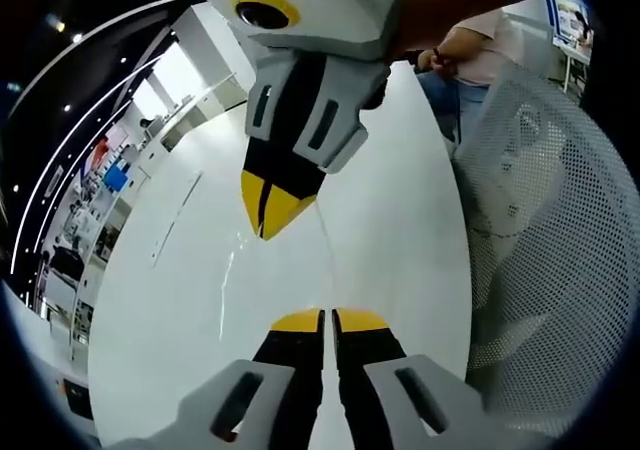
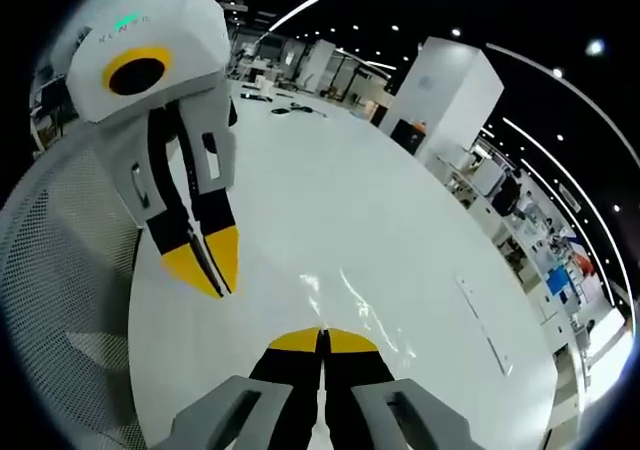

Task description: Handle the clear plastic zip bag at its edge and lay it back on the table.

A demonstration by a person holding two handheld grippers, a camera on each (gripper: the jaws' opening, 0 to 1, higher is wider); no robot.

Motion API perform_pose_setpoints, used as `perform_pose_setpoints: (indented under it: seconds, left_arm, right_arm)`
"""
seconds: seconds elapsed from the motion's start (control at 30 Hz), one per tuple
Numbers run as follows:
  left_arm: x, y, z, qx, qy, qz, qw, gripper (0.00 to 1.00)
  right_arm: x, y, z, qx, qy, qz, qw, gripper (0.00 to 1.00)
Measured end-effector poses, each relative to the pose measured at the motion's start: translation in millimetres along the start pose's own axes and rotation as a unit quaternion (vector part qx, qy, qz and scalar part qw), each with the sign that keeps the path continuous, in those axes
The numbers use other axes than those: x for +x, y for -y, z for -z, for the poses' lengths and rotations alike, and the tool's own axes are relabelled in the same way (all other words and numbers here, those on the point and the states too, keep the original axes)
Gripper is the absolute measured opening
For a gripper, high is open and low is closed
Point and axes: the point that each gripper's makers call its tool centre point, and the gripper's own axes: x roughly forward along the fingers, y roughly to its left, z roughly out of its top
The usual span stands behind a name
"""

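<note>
The clear zip bag [image 1: 326, 255] is almost invisible over the white table [image 1: 180, 300]. It shows only as a faint glinting edge running from my left gripper [image 1: 327, 319] up to my right gripper [image 1: 272, 218]. In the left gripper view both pairs of yellow-tipped jaws are pressed together, and the edge line ends at each. In the right gripper view, glints of the bag [image 2: 330, 285] lie just past my right gripper [image 2: 322, 337]. My left gripper [image 2: 208, 262] hangs at the left, jaws together. The bag's full outline is too faint to trace.
A white mesh chair back [image 1: 545, 220] stands close beside the table edge and is also seen as the mesh chair [image 2: 60, 270]. A person in a pink top [image 1: 480, 45] is behind it. A thin dark mark [image 2: 485, 325] crosses the table, and small dark items [image 2: 290, 110] lie at its far end.
</note>
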Motion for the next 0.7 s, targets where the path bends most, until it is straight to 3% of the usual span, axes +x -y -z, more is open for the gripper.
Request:
perform_pose_setpoints:
  seconds: [0.23, 0.4, 0.7]
  left_arm:
    - [-9.8, -4.7, 3.6, -0.010, 0.006, -0.011, 0.9999, 0.01]
    - [-19.4, -11.5, 6.5, -0.050, 0.024, -0.024, 0.9982, 0.02]
    - [-27.7, -15.9, 26.0, -0.107, 0.025, -0.048, 0.9928, 0.19]
  right_arm:
    - [10.8, 13.1, 10.4, 0.016, -0.016, 0.008, 0.9997, 0.00]
    - [17.9, 19.9, 17.7, 0.031, -0.023, 0.008, 0.9992, 0.00]
    - [26.5, 29.3, 30.8, 0.050, -0.036, 0.011, 0.9981, 0.00]
